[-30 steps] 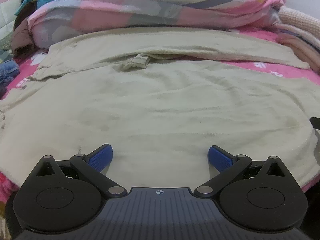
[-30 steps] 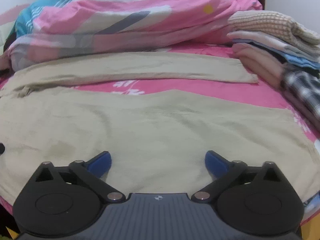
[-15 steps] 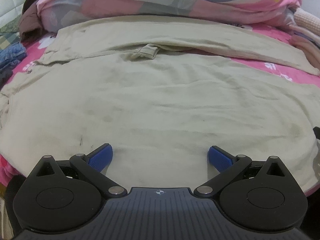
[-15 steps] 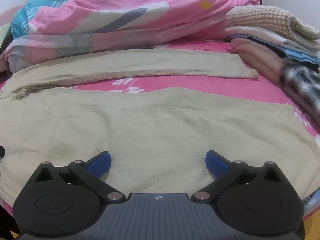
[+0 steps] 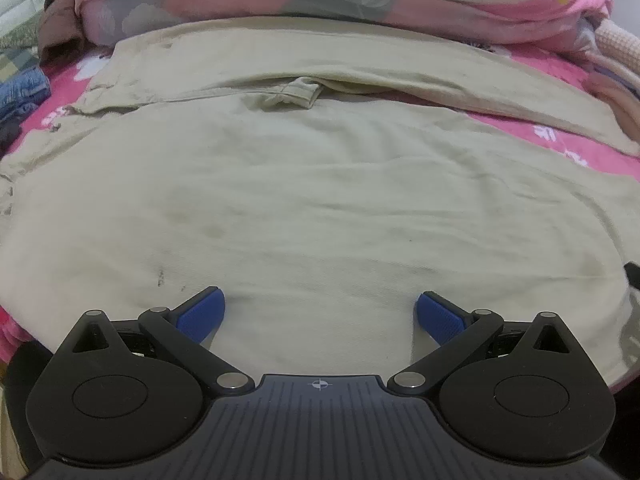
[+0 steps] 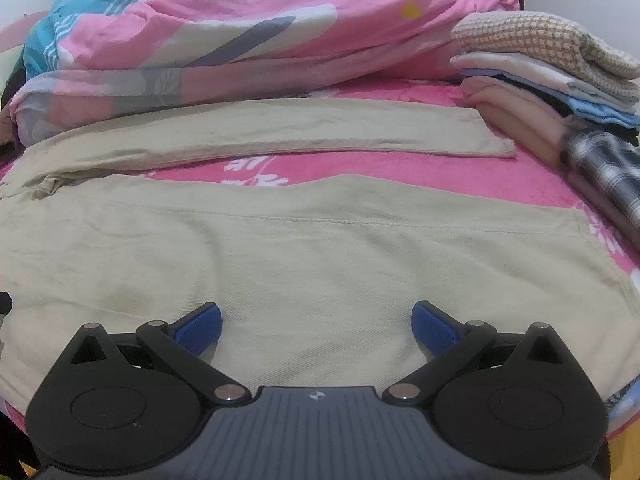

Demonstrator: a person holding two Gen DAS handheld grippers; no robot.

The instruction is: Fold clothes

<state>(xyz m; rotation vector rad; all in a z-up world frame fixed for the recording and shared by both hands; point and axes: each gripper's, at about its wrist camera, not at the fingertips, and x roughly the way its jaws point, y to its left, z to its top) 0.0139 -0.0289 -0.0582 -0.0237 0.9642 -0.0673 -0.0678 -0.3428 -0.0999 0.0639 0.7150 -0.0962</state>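
Beige twill trousers (image 5: 320, 200) flat, faintly creased, stained | left gripper (image 5: 319, 312) wide apart | right gripper (image 6: 316, 322) wide apart

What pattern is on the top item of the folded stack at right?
A small tan-and-cream check on the top folded item, clearest in the right wrist view.

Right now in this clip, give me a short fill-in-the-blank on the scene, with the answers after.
1. Both the left claw and the right claw are ____, gripping nothing.
2. The beige trousers lie spread on a ____ floral bedsheet.
3. In the right wrist view, the stack of folded clothes sits at the ____ side.

Answers: open; pink; right
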